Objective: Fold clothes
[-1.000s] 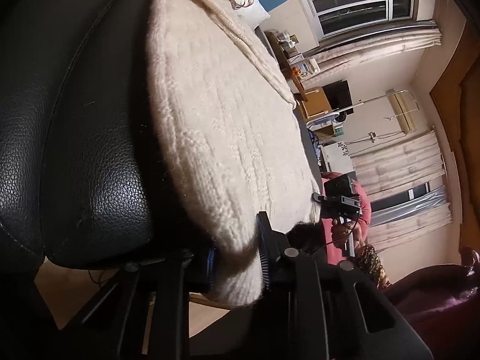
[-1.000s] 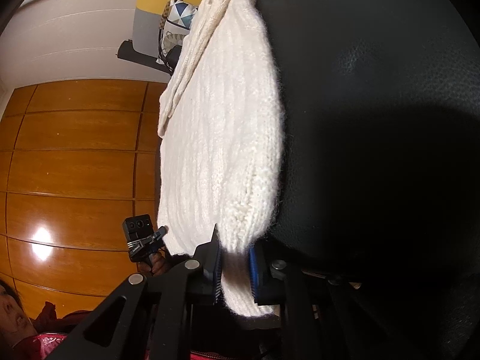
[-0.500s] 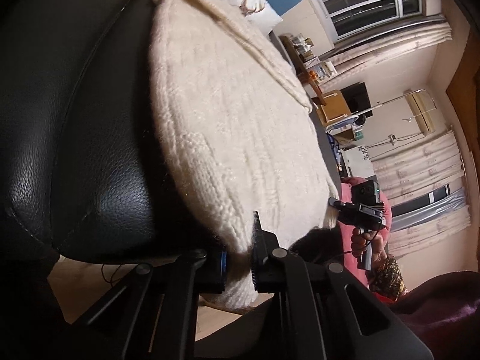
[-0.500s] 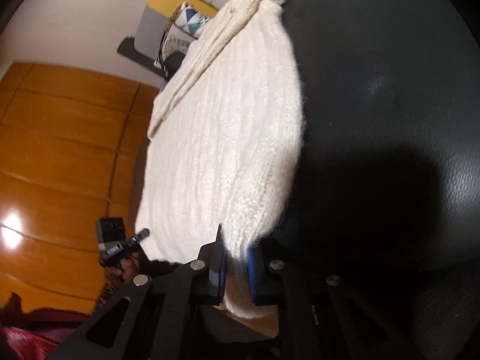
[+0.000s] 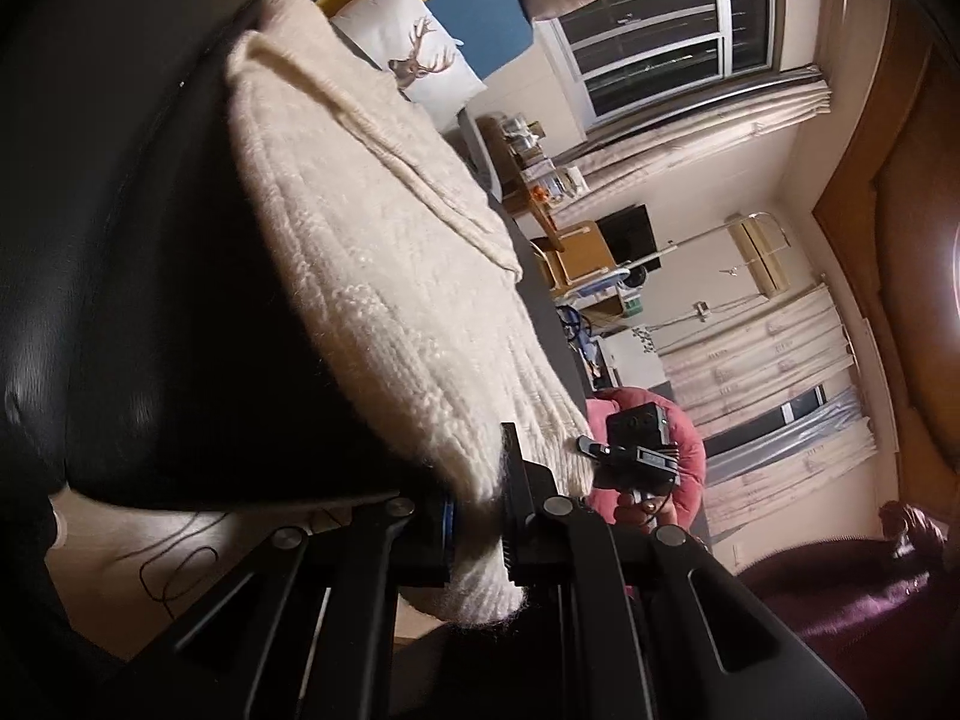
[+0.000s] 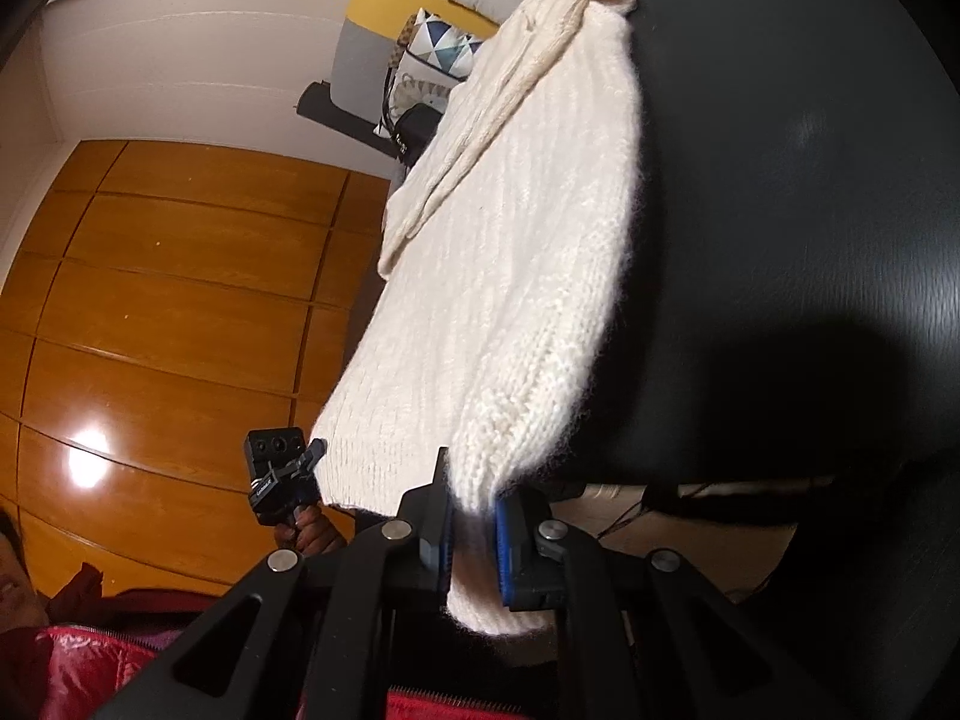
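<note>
A cream knitted sweater (image 5: 384, 252) lies stretched across a black leather seat (image 5: 138, 312). My left gripper (image 5: 480, 516) is shut on one near corner of its edge, the knit bunched between the jaws. In the right wrist view the same sweater (image 6: 510, 276) runs away from me over the black surface (image 6: 780, 240), and my right gripper (image 6: 471, 531) is shut on the other near corner. Both held corners are lifted off the seat. Each view shows the other gripper at the sweater's edge: the right one (image 5: 636, 450) and the left one (image 6: 282, 468), each in a hand.
Cushions (image 5: 420, 54) sit beyond the sweater's far end. A window (image 5: 660, 36), curtains and a cluttered desk (image 5: 540, 168) fill the right of the left wrist view. Wooden wardrobe panels (image 6: 168, 300) stand left in the right wrist view. A red jacket (image 6: 90, 672) is at the bottom.
Both grippers, still shut on the sweater's near edge, have risen and tilted. The held edge has come up off the seat, and more of the room shows behind it.
</note>
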